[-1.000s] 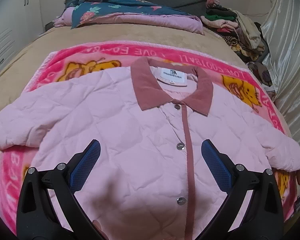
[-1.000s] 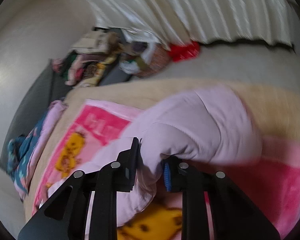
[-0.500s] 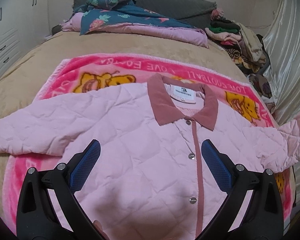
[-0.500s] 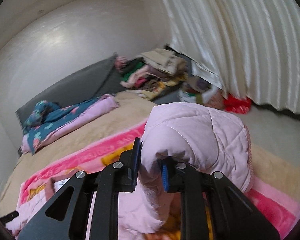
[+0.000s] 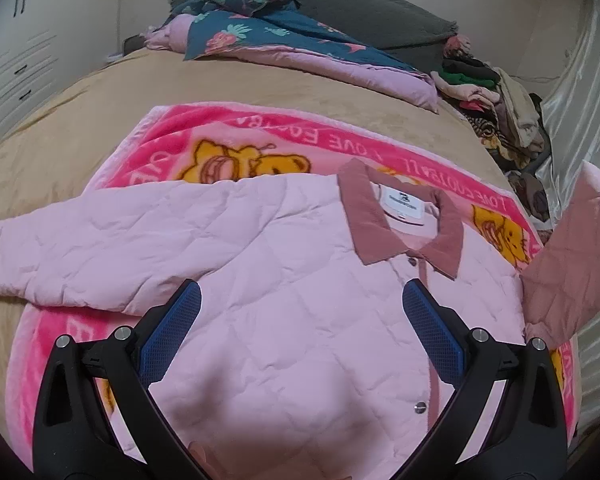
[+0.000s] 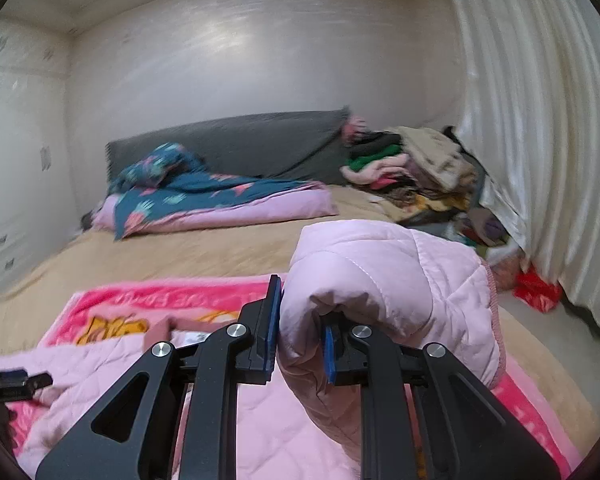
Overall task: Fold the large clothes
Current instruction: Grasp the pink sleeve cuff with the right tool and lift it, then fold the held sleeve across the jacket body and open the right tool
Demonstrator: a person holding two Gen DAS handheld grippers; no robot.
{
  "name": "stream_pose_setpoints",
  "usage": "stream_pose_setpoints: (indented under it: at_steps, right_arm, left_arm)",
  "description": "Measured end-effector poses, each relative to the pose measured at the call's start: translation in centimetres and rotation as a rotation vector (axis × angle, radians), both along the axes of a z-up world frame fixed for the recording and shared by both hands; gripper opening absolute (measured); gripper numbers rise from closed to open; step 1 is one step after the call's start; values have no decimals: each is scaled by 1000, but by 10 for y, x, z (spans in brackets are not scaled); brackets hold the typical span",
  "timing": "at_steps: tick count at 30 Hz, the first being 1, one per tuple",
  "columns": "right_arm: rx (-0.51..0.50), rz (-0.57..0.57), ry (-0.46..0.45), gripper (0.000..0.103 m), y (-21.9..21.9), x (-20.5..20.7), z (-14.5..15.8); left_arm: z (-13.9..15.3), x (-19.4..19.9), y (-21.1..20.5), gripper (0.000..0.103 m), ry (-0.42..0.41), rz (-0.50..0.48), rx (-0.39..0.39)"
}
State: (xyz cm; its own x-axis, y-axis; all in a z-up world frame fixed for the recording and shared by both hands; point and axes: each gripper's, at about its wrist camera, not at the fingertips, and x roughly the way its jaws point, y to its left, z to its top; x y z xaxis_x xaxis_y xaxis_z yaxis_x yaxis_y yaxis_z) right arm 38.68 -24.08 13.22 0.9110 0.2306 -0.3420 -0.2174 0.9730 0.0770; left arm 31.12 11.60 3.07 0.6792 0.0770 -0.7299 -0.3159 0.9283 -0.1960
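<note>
Folding the sleeve (image 6: 384,280) across the jacket (image 5: 300,320) is the step in hand. The jacket lies front up on the pink blanket (image 5: 260,136), collar (image 5: 364,216) toward the far edge of the blanket. The right gripper (image 6: 300,344) pinches the sleeve, lifted clear of the blanket beside the collar. The left gripper (image 5: 300,320) hovers spread over the chest, below the collar, holding nothing. To do it well, I judge the sleeve should travel low and flat toward the placket (image 5: 434,360), cuff squared, while the left gripper presses the chest to stop the slippery quilting from sliding.
</note>
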Motion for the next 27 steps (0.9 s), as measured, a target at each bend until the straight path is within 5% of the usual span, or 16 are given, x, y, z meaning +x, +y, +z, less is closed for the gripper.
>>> stream_pose_setpoints:
  at_steps: [19,23,27]
  right_arm:
    - [-110,266,294,17,150,9,-138]
    - [-31,286,394,27,150,8,-161]
    - [154,212,496,60,125,7,-169]
  left_arm:
    - [-42,2,20,95,51,33,-111]
    - [-55,6,14,95,67,44,-163]
    - [-64,6,6,95,76,30,-188]
